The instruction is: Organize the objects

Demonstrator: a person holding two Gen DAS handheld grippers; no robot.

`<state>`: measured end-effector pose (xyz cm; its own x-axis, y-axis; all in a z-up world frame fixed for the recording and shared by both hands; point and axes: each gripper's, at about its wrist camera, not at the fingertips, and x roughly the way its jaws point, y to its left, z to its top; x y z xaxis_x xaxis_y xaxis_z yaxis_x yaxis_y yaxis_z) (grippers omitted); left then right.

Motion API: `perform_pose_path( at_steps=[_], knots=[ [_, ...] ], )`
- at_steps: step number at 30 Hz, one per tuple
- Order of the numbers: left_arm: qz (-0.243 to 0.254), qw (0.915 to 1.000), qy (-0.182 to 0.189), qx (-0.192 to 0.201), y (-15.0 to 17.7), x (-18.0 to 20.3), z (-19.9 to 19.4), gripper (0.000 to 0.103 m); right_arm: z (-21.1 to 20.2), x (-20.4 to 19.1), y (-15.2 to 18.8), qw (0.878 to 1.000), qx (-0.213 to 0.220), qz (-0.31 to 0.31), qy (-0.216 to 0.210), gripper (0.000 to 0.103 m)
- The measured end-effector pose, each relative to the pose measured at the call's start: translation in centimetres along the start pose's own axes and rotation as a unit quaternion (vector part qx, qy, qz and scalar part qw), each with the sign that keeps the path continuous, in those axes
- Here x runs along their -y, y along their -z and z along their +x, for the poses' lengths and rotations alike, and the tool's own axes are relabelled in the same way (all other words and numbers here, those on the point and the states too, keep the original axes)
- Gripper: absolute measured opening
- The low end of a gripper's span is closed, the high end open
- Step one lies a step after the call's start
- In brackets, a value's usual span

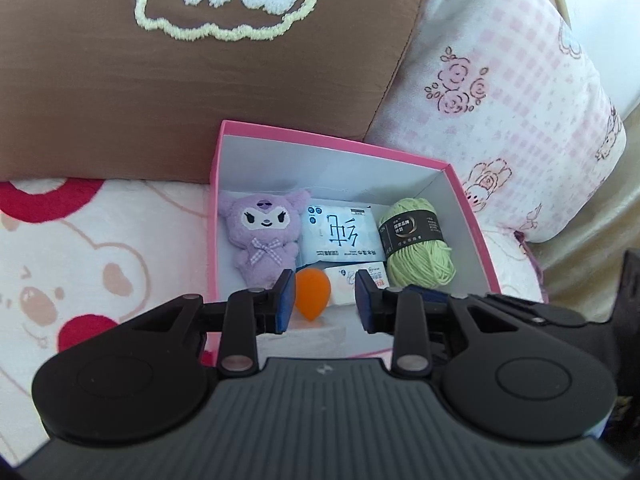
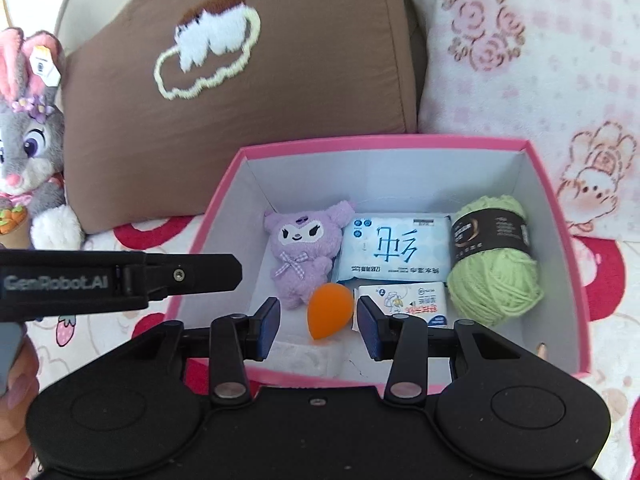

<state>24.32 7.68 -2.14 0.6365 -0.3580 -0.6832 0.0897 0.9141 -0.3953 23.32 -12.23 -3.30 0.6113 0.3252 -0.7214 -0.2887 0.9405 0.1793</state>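
A pink box (image 1: 470, 216) (image 2: 560, 216) sits on a bed. Inside lie a purple plush (image 1: 262, 236) (image 2: 304, 248), a blue-white tissue pack (image 1: 340, 236) (image 2: 394, 248), a small white packet (image 1: 344, 282) (image 2: 402, 300), a green yarn ball (image 1: 418, 248) (image 2: 494, 264) and an orange teardrop sponge (image 1: 312, 294) (image 2: 330, 316). My left gripper (image 1: 322, 300) is open and empty over the box's near edge; it also shows in the right wrist view (image 2: 208, 276) at the left. My right gripper (image 2: 318, 328) is open and empty, with the sponge beyond the gap.
A brown cushion (image 1: 160, 80) (image 2: 240, 92) and a pink floral pillow (image 1: 512, 100) (image 2: 540, 52) stand behind the box. A grey rabbit plush (image 2: 28, 152) sits at the far left. A white folded item (image 2: 304, 356) lies at the box's near wall.
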Motion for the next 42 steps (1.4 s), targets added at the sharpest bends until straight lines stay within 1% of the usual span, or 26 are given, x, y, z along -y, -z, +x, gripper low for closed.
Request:
perform_pose_path(
  at_steps=[1, 4, 8, 9, 12, 14, 15, 16, 17, 19, 22, 23, 25, 27, 30, 31, 32, 35, 38, 42],
  knots=[
    [0.004, 1.0, -0.004, 0.0, 0.0, 0.2, -0.4, 0.031, -0.8, -0.1, 0.0, 1.0, 0.005, -0.004, 0.0, 0.048],
    [0.008, 1.0, 0.005, 0.003, -0.2, 0.7, -1.7, 0.034, -3.1, -0.3, 0.1, 1.0, 0.014, -0.017, 0.005, 0.048],
    [0.028, 0.9994, -0.019, 0.004, 0.1, 2.2, -3.8, 0.039, -5.9, -0.7, 0.0, 0.999, 0.023, -0.037, 0.011, 0.048],
    [0.033, 0.9992, -0.022, 0.005, 0.2, 2.5, -4.3, 0.041, -6.6, -0.8, 0.0, 0.999, 0.026, -0.039, 0.014, 0.049],
    [0.039, 0.9989, -0.025, 0.006, 0.5, 3.5, -6.0, 0.044, -8.7, -0.6, 0.0, 0.999, 0.024, -0.036, 0.031, 0.051],
    [0.047, 0.9979, -0.043, 0.011, 0.8, 4.2, -7.3, 0.049, -10.1, 0.0, 0.2, 0.999, 0.025, -0.018, 0.019, 0.052],
    [0.053, 0.9969, -0.057, 0.012, 0.9, 4.6, -7.8, 0.05, -10.7, 0.2, 0.3, 0.999, 0.026, -0.012, 0.014, 0.052],
    [0.057, 0.9956, -0.073, 0.013, 1.1, 5.1, -8.4, 0.052, -11.2, 0.4, 0.5, 0.999, 0.027, -0.01, 0.016, 0.052],
    [0.06, 0.9948, -0.081, 0.013, 1.2, 5.4, -8.8, 0.055, -11.7, 0.3, 0.8, 0.999, 0.029, -0.013, 0.022, 0.052],
    [0.056, 0.9953, -0.078, 0.006, 1.5, 5.8, -9.8, 0.06, -12.6, 0.3, 1.2, 0.999, 0.032, -0.022, 0.03, 0.052],
    [0.04, 0.9963, -0.076, 0.0, 2.2, 6.1, -10.7, 0.065, -13.5, 0.2, 1.8, 0.999, 0.031, -0.023, 0.022, 0.054],
    [0.026, 0.9967, -0.077, 0.001, 2.6, 6.0, -11.0, 0.068, -13.8, 0.1, 2.0, 0.999, 0.029, -0.022, 0.021, 0.054],
    [0.014, 0.9971, -0.075, -0.004, 3.1, 6.1, -11.3, 0.07, -14.2, -0.1, 2.4, 0.999, 0.027, -0.022, 0.022, 0.055],
    [0.017, 0.9968, -0.078, -0.005, 3.7, 6.4, -11.7, 0.071, -14.6, -0.3, 2.8, 0.999, 0.025, -0.024, 0.022, 0.055],
    [0.029, 0.9959, -0.086, -0.001, 4.3, 7.1, -12.3, 0.074, -15.2, -0.7, 3.4, 0.999, 0.022, -0.026, 0.023, 0.056],
    [0.032, 0.9958, -0.086, 0.001, 4.6, 7.3, -12.6, 0.075, -15.5, -0.7, 3.7, 0.999, 0.022, -0.024, 0.026, 0.057],
    [0.032, 0.9958, -0.086, 0.004, 4.8, 7.5, -12.9, 0.076, -15.8, -0.7, 4.0, 0.999, 0.022, -0.02, 0.031, 0.062],
    [0.038, 0.996, -0.08, 0.01, 5.7, 8.0, -13.7, 0.082, -16.2, -0.4, 4.9, 0.999, 0.019, -0.017, 0.039, 0.064],
    [0.038, 0.9963, -0.077, 0.007, 6.4, 8.2, -13.8, 0.082, -16.2, 0.2, 5.2, 0.999, 0.01, -0.006, 0.046, 0.064],
    [0.035, 0.9949, -0.094, 0.002, 7.2, 7.9, -13.3, 0.083, -16.3, 0.6, 5.8, 0.998, 0.001, -0.001, 0.06, 0.067]
  ],
)
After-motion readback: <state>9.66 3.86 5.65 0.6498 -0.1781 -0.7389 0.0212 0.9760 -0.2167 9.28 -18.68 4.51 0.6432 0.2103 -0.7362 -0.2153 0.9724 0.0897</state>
